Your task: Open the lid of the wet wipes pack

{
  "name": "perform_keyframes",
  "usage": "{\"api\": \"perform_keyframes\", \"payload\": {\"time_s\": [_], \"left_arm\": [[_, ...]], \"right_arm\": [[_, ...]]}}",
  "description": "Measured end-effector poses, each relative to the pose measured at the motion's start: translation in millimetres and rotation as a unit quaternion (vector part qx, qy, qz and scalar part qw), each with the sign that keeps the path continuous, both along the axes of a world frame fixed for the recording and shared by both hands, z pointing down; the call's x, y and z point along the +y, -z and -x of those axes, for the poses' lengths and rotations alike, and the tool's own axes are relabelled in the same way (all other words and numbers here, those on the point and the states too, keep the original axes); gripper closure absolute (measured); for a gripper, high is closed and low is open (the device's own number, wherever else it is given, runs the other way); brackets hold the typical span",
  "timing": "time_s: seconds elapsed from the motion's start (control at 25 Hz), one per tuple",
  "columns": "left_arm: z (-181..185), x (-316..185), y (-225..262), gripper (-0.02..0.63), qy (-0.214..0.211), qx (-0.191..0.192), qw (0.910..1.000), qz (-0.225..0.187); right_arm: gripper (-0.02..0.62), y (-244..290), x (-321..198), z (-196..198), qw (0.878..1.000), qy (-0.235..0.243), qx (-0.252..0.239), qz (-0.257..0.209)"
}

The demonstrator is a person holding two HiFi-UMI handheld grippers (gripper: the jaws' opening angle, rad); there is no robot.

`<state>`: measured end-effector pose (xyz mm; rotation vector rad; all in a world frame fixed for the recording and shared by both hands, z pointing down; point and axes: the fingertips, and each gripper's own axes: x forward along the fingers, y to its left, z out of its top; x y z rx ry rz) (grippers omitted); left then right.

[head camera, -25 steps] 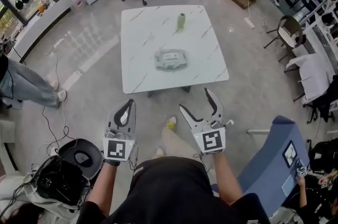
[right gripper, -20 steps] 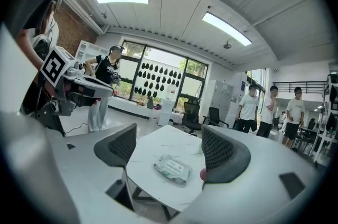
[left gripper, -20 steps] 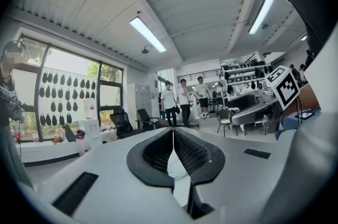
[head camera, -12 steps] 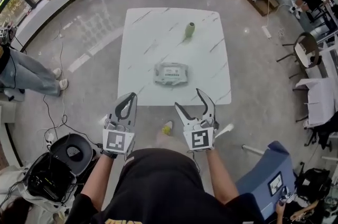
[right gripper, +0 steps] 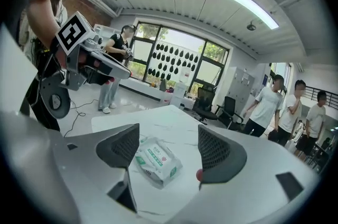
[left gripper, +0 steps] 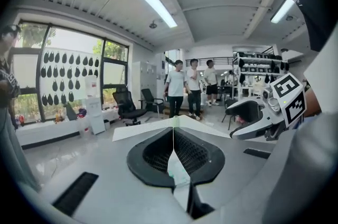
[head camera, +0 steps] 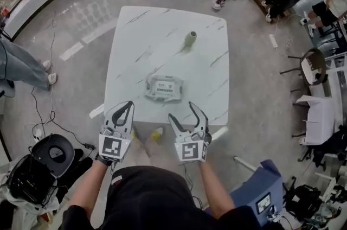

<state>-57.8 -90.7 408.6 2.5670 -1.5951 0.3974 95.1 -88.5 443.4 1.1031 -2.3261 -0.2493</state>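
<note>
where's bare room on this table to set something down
The white marble table is bare across its far left half, along the right edge beside the white-and-green wet wipes pack, and between that pack and the small green bottle. Only the near middle, around the pack, is taken.

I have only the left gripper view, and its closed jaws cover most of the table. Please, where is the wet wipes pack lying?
Observer: The head view shows the wet wipes pack lying flat in the near half of the white table, about midway across.
Operator: Is the right gripper already on it?
Observer: No. The right gripper is short of the table's near edge. Its jaws are apart and closing on nothing, and the pack lies ahead of them, untouched.
Operator: Is anything else on the table?
Observer: Only a small green bottle, which stands in the far half, well apart from the pack.
</note>
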Motion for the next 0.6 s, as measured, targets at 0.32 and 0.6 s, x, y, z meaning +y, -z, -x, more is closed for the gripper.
{"api": "perform_keyframes", "payload": {"time_s": [0.32, 0.6], "left_arm": [[27, -53, -82, 0.588, -0.026, 0.003, 0.9975, 0.066], [6, -69, -153, 0.588, -0.091, -0.007, 0.989, 0.117]], "right_arm": [[0.267, -59, -37, 38, 0.999, -0.013, 0.044, 0.027], [0.29, -120, -61, 48, 0.994, -0.025, 0.101, 0.034]]}}
